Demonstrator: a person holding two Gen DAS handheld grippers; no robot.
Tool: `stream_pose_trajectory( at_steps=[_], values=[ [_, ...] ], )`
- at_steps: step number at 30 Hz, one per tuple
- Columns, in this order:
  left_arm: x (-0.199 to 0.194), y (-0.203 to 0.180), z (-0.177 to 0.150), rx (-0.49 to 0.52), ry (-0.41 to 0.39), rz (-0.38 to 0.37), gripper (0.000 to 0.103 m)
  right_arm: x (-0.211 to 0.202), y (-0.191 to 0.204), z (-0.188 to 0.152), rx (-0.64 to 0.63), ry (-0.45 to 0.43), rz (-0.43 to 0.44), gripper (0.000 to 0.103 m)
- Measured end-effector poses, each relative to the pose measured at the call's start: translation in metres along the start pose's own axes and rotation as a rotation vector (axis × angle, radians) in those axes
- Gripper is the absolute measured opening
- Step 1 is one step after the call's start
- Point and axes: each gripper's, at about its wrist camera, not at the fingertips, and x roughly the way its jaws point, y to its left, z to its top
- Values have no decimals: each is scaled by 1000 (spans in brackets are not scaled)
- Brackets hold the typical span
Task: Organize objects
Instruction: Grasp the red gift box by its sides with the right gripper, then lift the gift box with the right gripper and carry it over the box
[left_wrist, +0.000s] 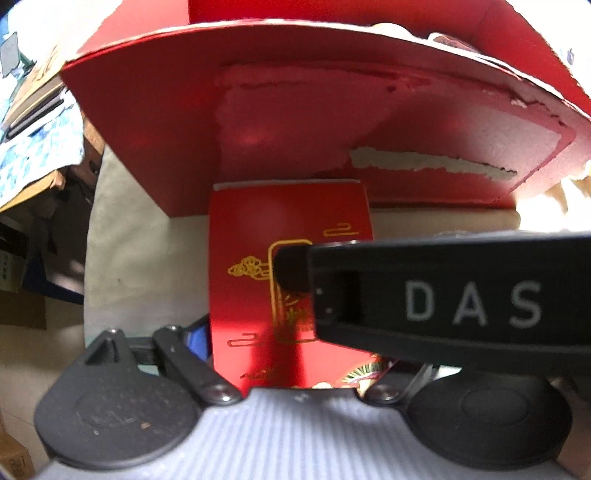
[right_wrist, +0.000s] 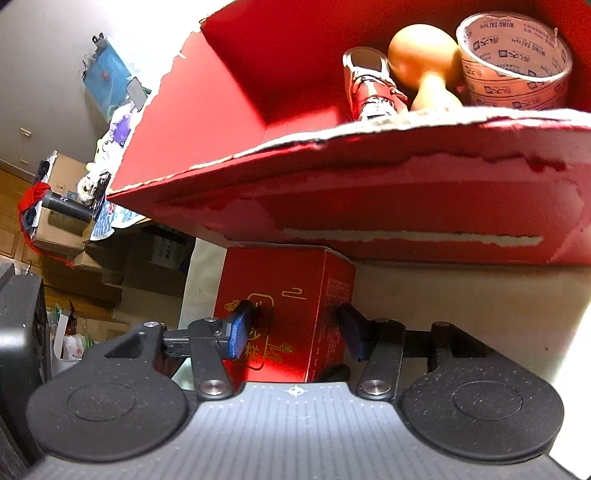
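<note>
Two claws meet at the small red box (right_wrist: 284, 314), standing upright before the big red tray (right_wrist: 369, 206). Right claw (right_wrist: 295, 328) straddles it, released; left claw (left_wrist: 207, 354) looks released too.

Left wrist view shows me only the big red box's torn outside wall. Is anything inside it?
Observer: Yes, a printed tape roll sits inside the red box.
Operator: Only that?
Observer: A round-headed wooden handle leans right beside it.
Operator: Where's the other hand-held gripper's second finger?
Observer: The right hand-held gripper has one finger on each side of the small red carton. I cannot tell whether they touch it.
</note>
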Motion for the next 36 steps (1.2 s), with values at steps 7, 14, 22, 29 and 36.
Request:
stream_pose_trajectory(
  at_steps=[7, 14, 22, 29, 36],
  values=[
    [2, -2, 5, 13, 4, 14, 83, 3, -2, 3, 14, 19, 10, 58],
    [0, 1, 4, 2, 9, 5, 80, -2, -2, 1, 16, 25, 20, 54],
    [-10, 0, -1, -2, 2, -5, 80, -14, 1, -5, 0, 9, 28, 53],
    [-23, -5, -7, 19, -8, -3, 80, -28, 1, -13, -10, -12, 40, 53],
    [-39, -20, -25, 55, -24, 6, 80, -43, 3, -23, -20, -40, 47, 53]
  ],
)
